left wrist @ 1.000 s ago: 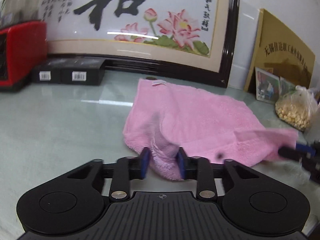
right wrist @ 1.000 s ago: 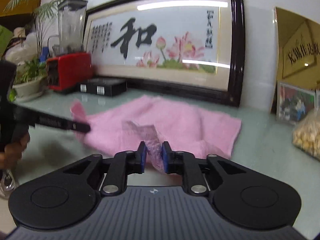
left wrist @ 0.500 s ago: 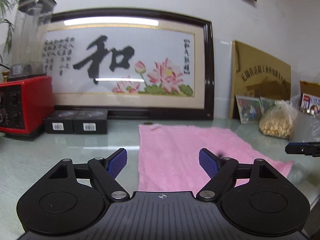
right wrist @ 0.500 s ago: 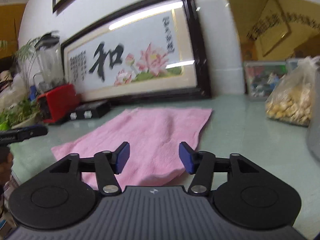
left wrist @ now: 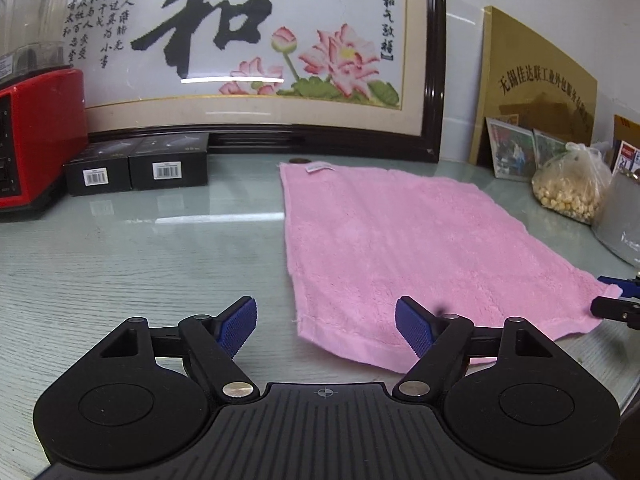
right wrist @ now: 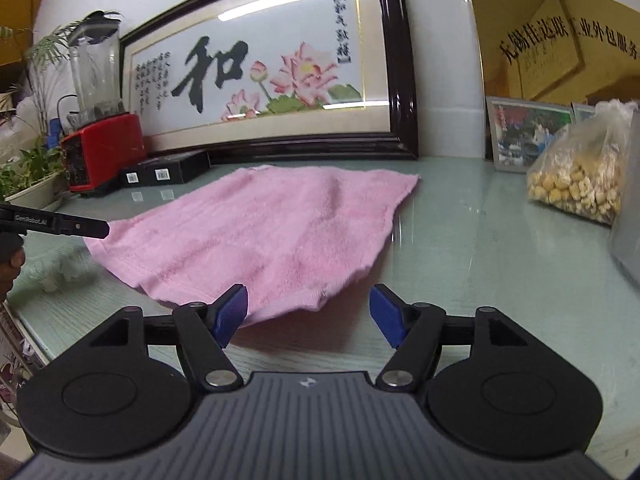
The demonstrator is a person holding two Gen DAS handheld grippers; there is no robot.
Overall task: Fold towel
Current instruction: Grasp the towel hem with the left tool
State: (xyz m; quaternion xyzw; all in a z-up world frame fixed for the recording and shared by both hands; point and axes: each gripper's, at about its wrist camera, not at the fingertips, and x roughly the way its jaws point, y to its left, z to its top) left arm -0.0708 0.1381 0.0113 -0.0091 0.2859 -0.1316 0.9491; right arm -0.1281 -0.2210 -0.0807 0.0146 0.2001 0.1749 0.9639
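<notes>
Left wrist view: my left gripper has its jaws spread wide and holds nothing. The blue pads sit low over the table, one on each side of the towel's near left corner. The pink towel lies flat on the table and runs away from me toward the framed picture leaning on the wall. A small white label marks its far left corner. At the right edge of this view I see the tip of the right gripper by the towel's near right corner; I cannot tell from here whether it touches the cloth. Two black boxes and a red appliance stand to the left of the towel, and a bag of yellow kernels to its right.

Right wrist view: my right gripper is also spread apart and empty. Its left pad overlaps the towel's near edge in the picture; the right pad is over bare table. The near right corner of the towel is slightly lifted, with shadow beneath. The left gripper's tip shows at the left, at the towel's other near corner. The bag of kernels sits to the right, well apart from the towel.
</notes>
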